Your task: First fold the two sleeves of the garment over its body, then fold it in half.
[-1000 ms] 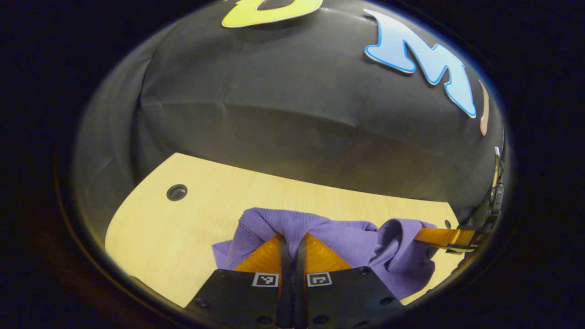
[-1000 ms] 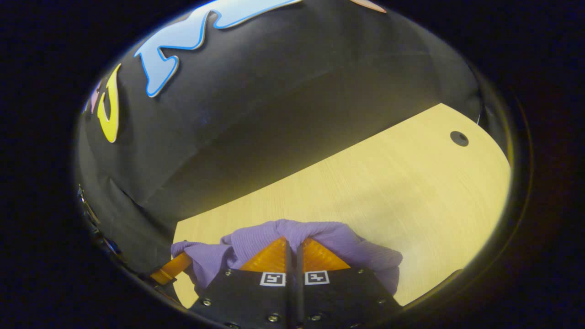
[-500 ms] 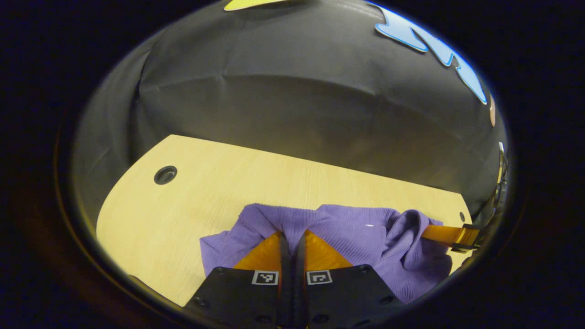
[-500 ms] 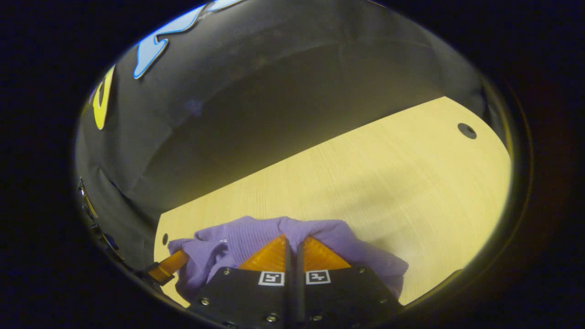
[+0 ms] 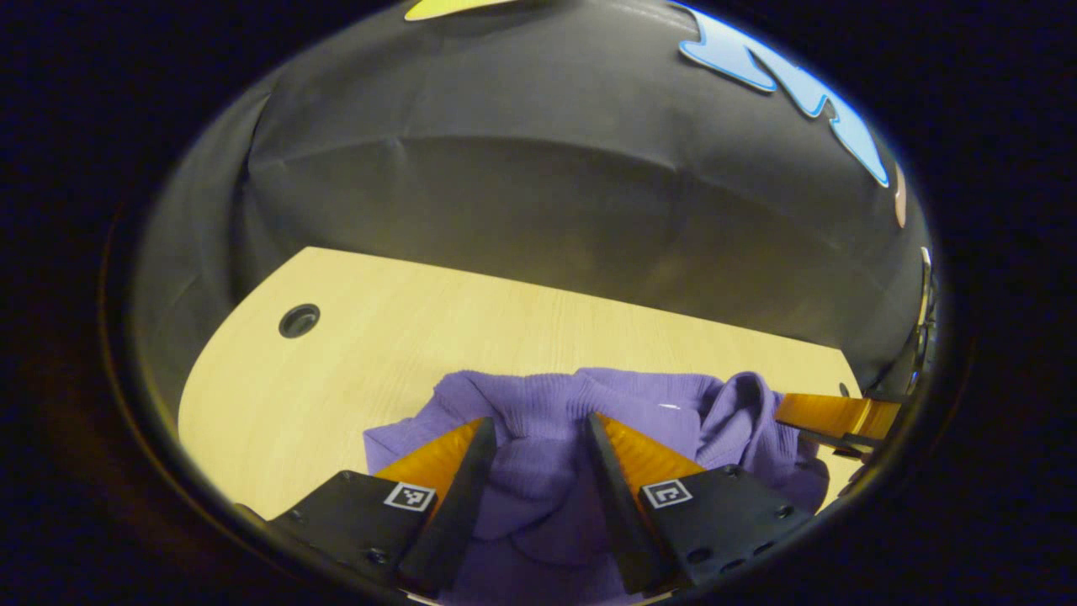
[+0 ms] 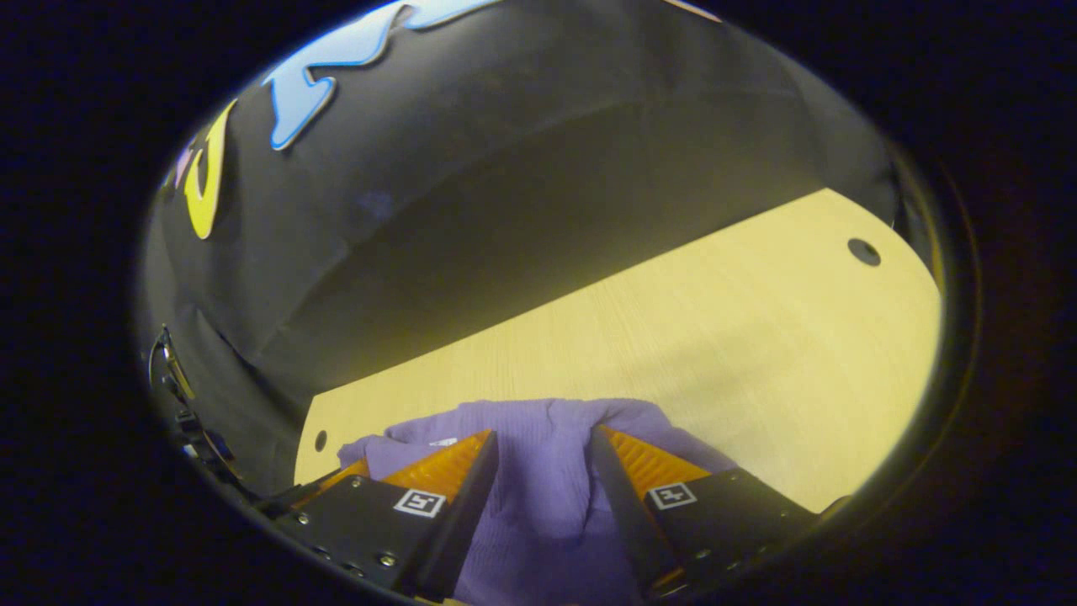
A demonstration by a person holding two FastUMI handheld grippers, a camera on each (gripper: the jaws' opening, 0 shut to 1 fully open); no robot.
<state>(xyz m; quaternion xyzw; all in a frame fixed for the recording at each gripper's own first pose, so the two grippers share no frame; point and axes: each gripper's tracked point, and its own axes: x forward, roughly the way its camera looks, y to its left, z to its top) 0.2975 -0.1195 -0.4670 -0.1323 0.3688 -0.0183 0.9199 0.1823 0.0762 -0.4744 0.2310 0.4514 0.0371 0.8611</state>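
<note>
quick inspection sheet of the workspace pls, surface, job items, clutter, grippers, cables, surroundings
surface: light wooden table, with a round grommet hole near its far left corner in the left gripper view.
job's things: purple garment lies bunched on the table near both grippers.
clutter: nothing seen.
grippers: left gripper open, fingers spread with the garment's cloth lying between them; right gripper open likewise over the garment.
cables: nothing clearly seen; some dark hardware at the edge of each view, too small to tell.
surroundings: black cloth wall behind the table.

Left gripper (image 5: 534, 418) and right gripper (image 6: 543, 432) gape wide.
</note>
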